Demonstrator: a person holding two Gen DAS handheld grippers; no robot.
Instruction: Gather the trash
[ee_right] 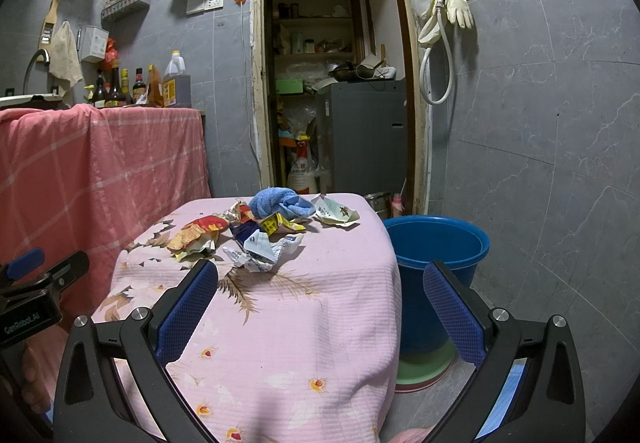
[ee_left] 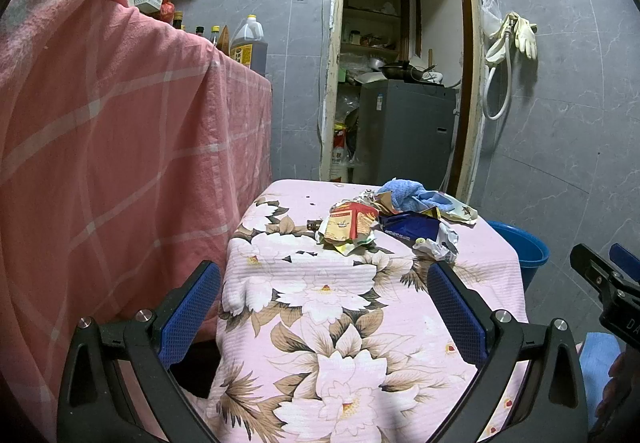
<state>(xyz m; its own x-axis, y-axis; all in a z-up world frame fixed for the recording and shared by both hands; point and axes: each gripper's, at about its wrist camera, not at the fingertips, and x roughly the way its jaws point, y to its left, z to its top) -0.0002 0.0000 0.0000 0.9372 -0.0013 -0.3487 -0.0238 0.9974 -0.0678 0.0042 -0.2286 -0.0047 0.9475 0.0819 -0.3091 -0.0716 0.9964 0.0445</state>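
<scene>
My left gripper [ee_left: 324, 307] and my right gripper [ee_right: 320, 307] both stand wide with nothing between the pads — each hangs over the near part of the pink flowered cloth [ee_right: 280, 323]. The trash [ee_right: 256, 239] lies in a crumpled heap at the far end, a blue rag [ee_right: 276, 203] among it. The blue bucket [ee_right: 436, 243] sits on the floor just beside the table's right edge.

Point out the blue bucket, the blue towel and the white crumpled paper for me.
Bucket [ee_right: 436, 239]: right wrist view, on its inner wall.
Towel [ee_right: 276, 203]: right wrist view, on the middle of the bunched cloth.
White paper [ee_right: 260, 251]: right wrist view, on its crumpled middle.
</scene>
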